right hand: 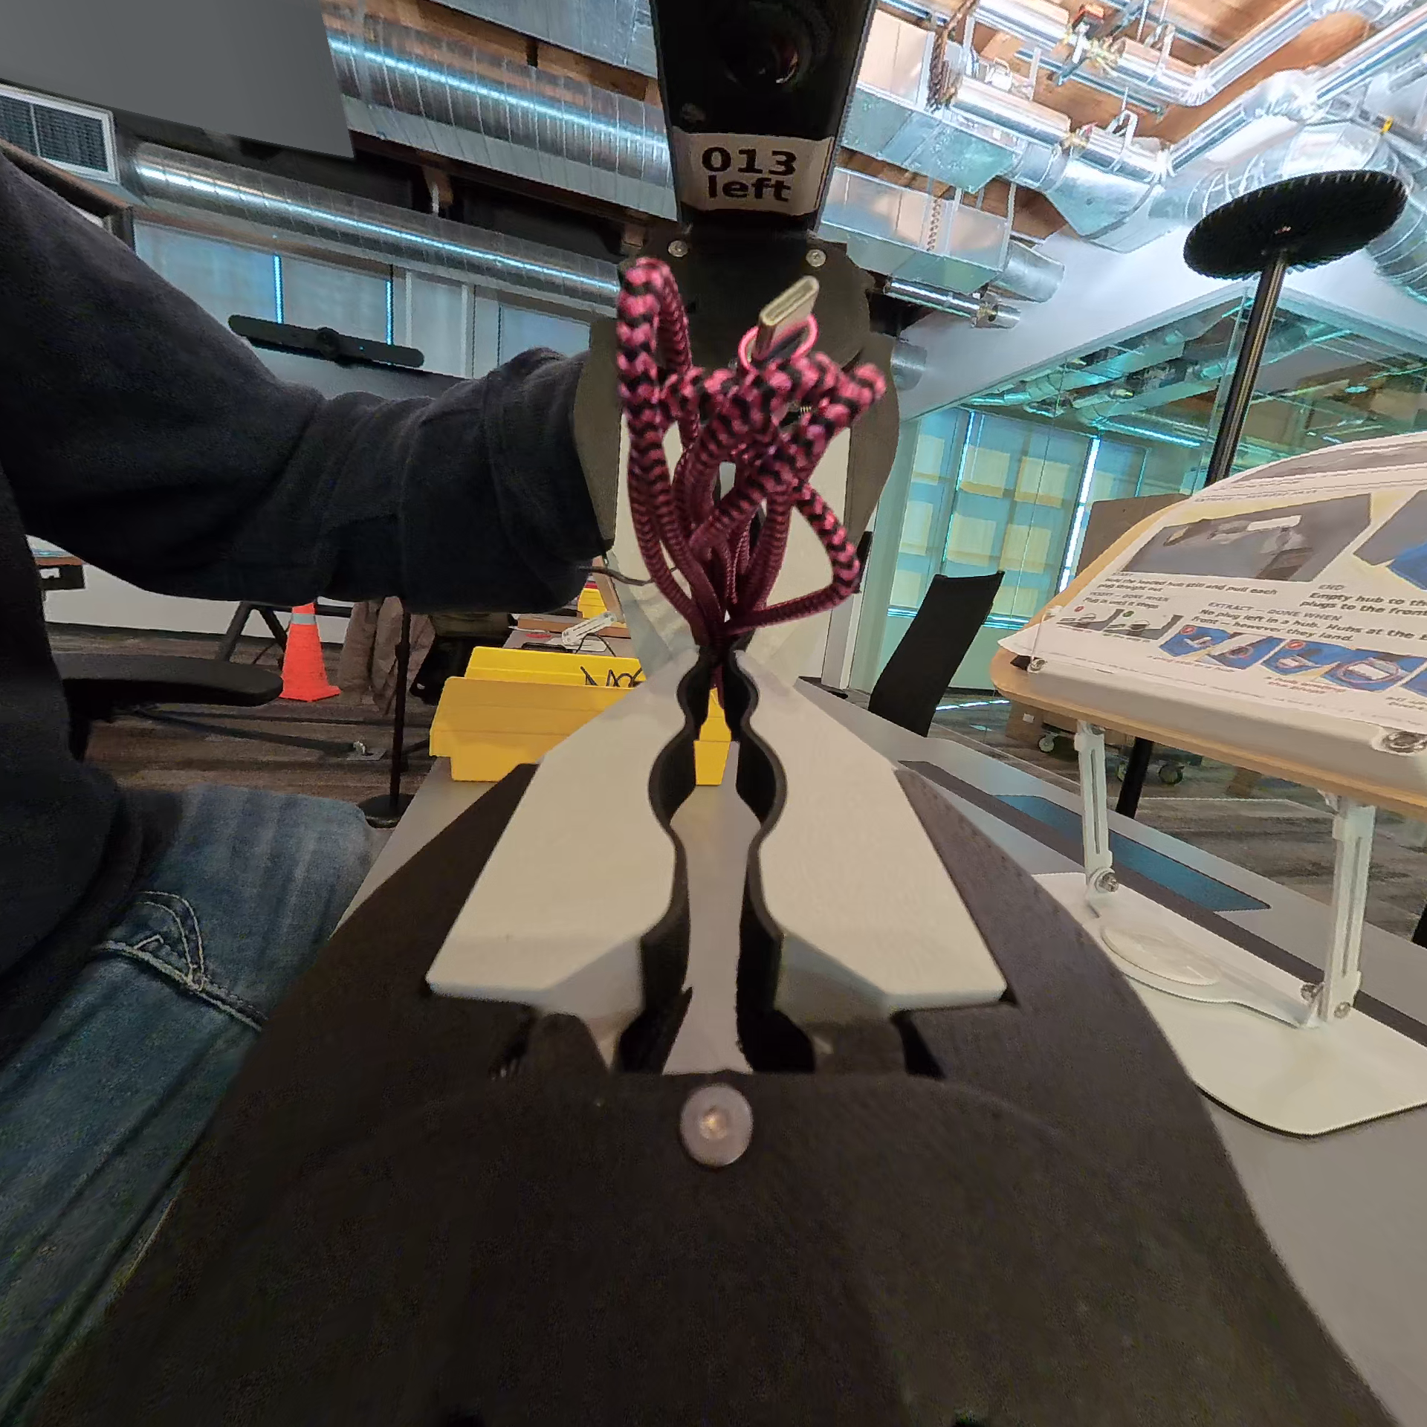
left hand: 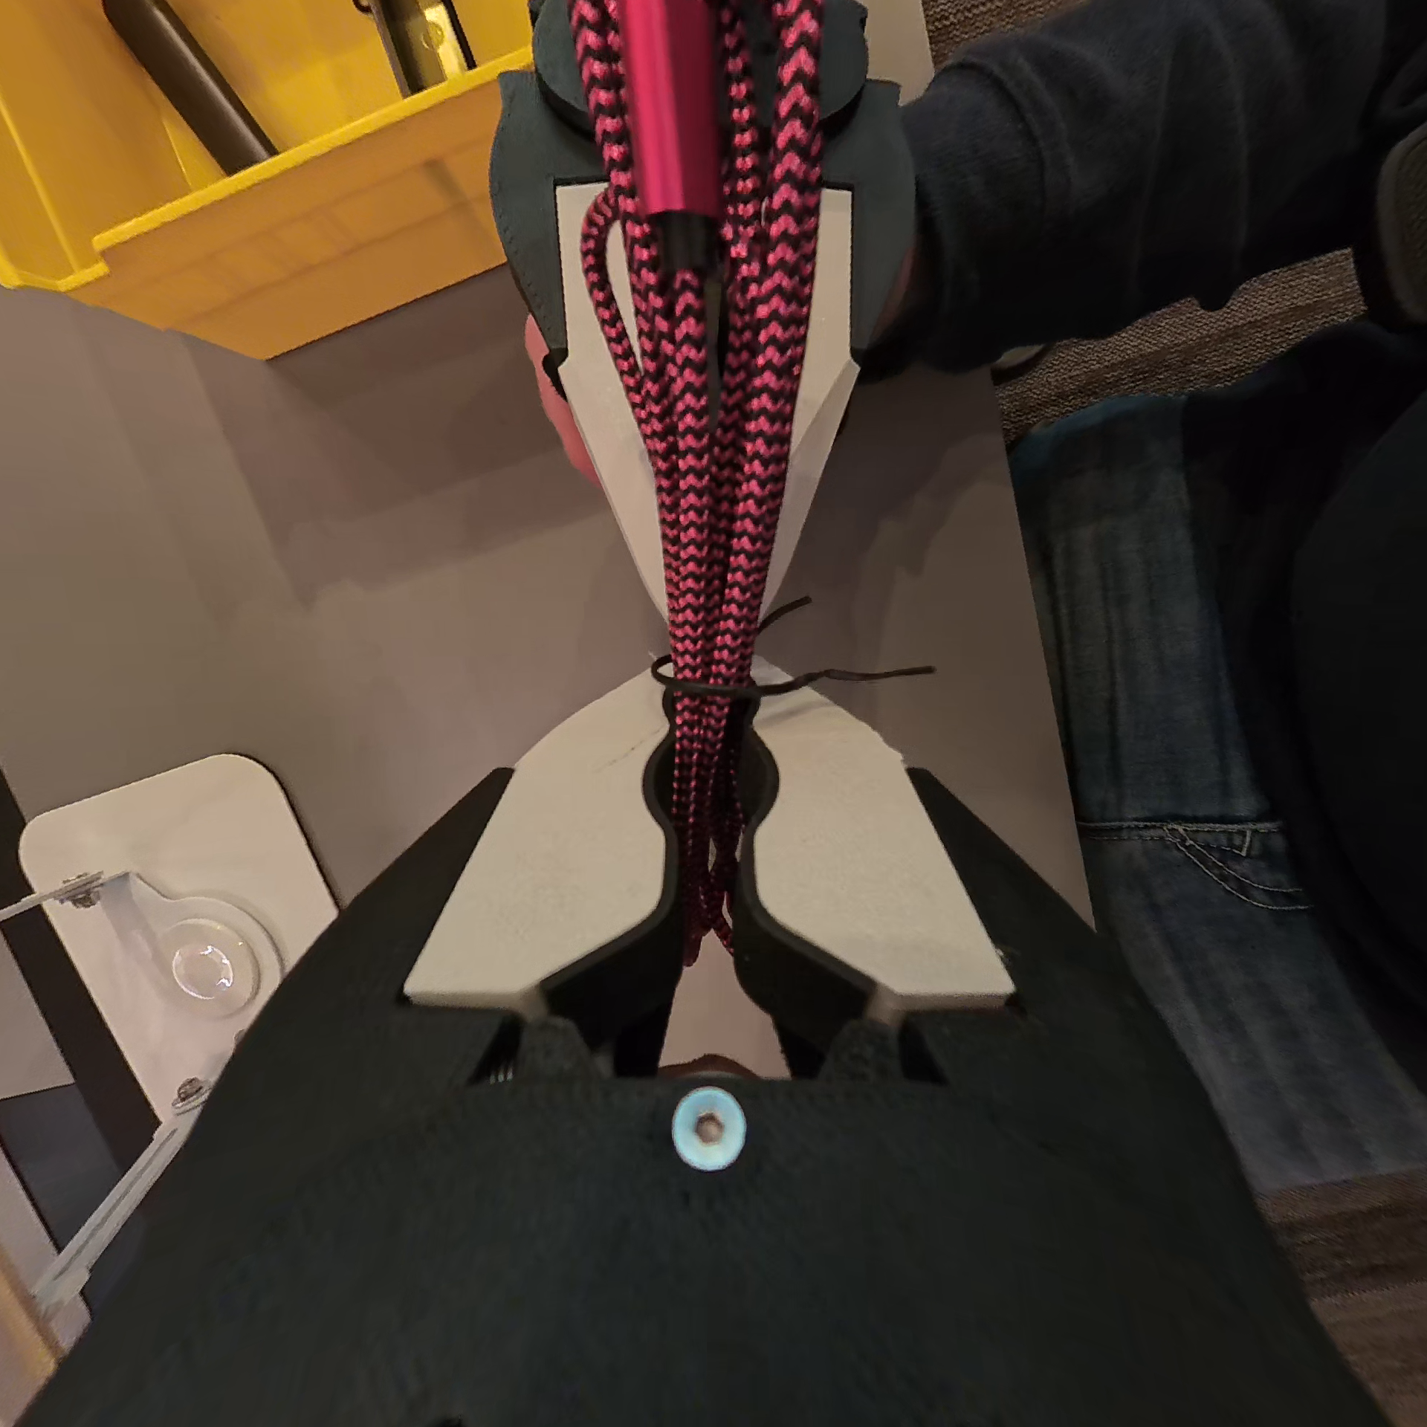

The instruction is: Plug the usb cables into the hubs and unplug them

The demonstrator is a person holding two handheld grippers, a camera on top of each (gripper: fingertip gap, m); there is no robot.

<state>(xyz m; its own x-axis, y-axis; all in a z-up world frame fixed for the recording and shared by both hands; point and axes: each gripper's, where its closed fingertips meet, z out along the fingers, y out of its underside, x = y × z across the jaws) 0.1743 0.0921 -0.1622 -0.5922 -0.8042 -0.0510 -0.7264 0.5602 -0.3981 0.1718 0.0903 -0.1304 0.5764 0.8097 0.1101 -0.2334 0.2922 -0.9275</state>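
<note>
A coiled pink-and-black braided USB cable (left hand: 695, 502) is bound at its middle by a thin black twist tie (left hand: 849, 676). My left gripper (left hand: 710, 741) is shut on the coil, whose loop ends sit between its fingers. My right gripper (left hand: 710, 656) faces it tip to tip. In the right wrist view my right gripper (right hand: 714, 664) is shut on the cable (right hand: 672, 463) at its fingertips, and the loops fan up in front of the left gripper (right hand: 695, 633). A silver USB-C plug (right hand: 788, 309) sticks out on top. A pink metal connector (left hand: 672, 116) shows too. No hub is in view.
A yellow bin (left hand: 232, 193) stands on the grey table (left hand: 309, 540); it also shows in the right wrist view (right hand: 540, 718). A white stand (right hand: 1313, 1042) holds an instruction sheet (right hand: 1235, 618) at the right. A person's dark sleeve (right hand: 309, 479) and jeans (right hand: 154, 1004) are close. Left and right tips are no more than a few centimetres apart.
</note>
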